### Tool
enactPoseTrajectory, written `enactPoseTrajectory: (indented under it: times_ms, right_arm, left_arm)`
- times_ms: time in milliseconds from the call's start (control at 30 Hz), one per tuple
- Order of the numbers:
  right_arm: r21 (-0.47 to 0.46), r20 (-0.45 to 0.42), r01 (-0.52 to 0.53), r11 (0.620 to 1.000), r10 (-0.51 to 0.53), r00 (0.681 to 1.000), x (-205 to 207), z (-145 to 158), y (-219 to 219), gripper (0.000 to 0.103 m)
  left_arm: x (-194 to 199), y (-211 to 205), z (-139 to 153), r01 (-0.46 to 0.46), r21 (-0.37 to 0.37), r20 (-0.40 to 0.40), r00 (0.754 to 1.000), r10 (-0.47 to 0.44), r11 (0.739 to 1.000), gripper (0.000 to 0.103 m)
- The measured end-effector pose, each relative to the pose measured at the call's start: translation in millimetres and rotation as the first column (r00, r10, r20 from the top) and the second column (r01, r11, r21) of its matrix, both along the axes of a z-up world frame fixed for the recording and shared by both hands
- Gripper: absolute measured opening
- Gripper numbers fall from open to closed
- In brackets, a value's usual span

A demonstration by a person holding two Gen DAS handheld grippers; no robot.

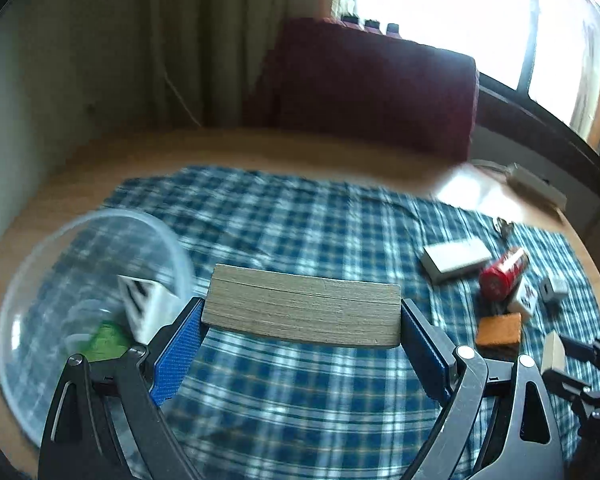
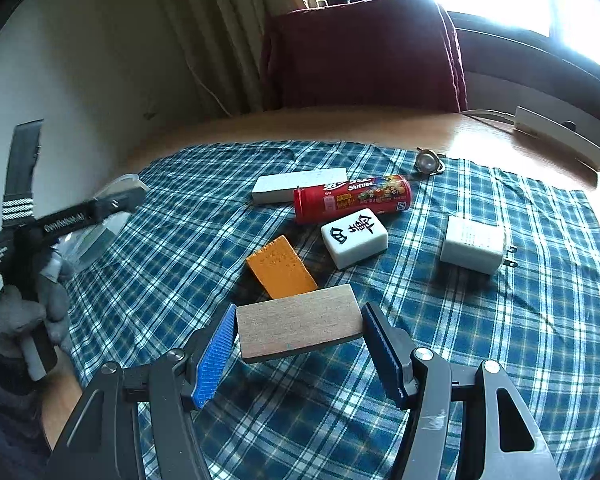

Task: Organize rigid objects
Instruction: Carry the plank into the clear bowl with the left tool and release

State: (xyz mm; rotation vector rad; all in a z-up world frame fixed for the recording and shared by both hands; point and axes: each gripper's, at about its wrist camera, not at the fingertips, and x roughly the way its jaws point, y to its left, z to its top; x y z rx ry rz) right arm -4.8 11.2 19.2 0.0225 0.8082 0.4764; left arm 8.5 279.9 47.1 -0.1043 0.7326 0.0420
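We are holding a plywood block [image 1: 300, 308] in the left hand-held gripper [image 1: 302, 309], its blue pads pressing on the block's two short ends. The long axis is therefore running straight across the jaws, and the block is hanging clear above the checked cloth [image 1: 300, 216]. What we are judging the coming move by is the clear container [image 1: 40, 280]. It is sitting just beside this gripper, off its left finger and slightly lower, blurred in the left wrist view, with a white box [image 1: 144, 304] and something green [image 1: 106, 340] already lying inside. We are reading the left hand as much the nearer one to the container. With the block lying crosswise, we expect to be swinging leftward and probably turning the wrist so that one end goes over the rim first. Well away from the container, the right hand-held gripper [image 2: 299, 312] is closing narrowly on a second wooden block [image 2: 296, 328], also gripped end to end. Farther still from the container, an orange piece [image 2: 282, 268], a red tube [image 2: 352, 198] and a game tile [image 2: 354, 242] are waiting on the cloth.
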Motion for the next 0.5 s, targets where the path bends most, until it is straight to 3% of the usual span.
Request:
enactPoseTrajectory:
  times_ms: [233,500]
  right_arm:
    - [-0.004,0.009,0.009,1.0,-0.009,1.0,0.1,-1.2,0.4,0.067]
    - [-0.003,0.022,0.016,1.0,-0.016,1.0,-2.5,-0.1,4.6,0.067]
  left_arm:
    - [-11.1,39.6,20.2,-0.149,-0.001,0.096,0.984,0.149,0.989,0.093]
    - [-25.4,94.6,19.6,-0.341,-0.025,0.132,0.93,0.342,0.94,0.093]
